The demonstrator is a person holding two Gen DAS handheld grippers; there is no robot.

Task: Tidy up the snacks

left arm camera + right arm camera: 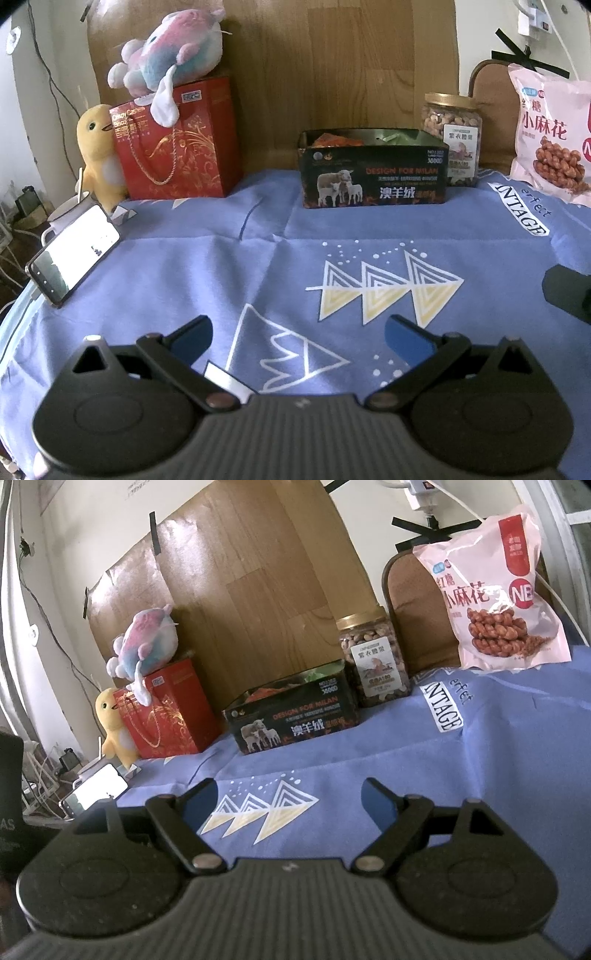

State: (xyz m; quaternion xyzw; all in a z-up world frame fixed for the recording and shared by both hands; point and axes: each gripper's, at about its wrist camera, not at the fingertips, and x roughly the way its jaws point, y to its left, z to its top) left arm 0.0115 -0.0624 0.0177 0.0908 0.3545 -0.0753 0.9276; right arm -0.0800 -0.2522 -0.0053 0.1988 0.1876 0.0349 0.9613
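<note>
A black open box [373, 177] printed with sheep stands at the back of the blue cloth, with orange and green snack packets inside; it also shows in the right wrist view [295, 716]. A clear jar of nuts [453, 138] with a gold lid stands right of it, also in the right wrist view [373, 661]. A pink bag of fried twists [550, 136] leans at the far right, also in the right wrist view [498, 594]. My left gripper [297, 334] is open and empty above the cloth. My right gripper [290, 799] is open and empty.
A red gift bag [177, 147] with a pastel plush [173, 51] on top and a yellow duck plush [98, 147] stand at the back left. A phone [72, 254] leans near the left edge beside a white mug [68, 214]. A wooden board [332, 66] backs the table.
</note>
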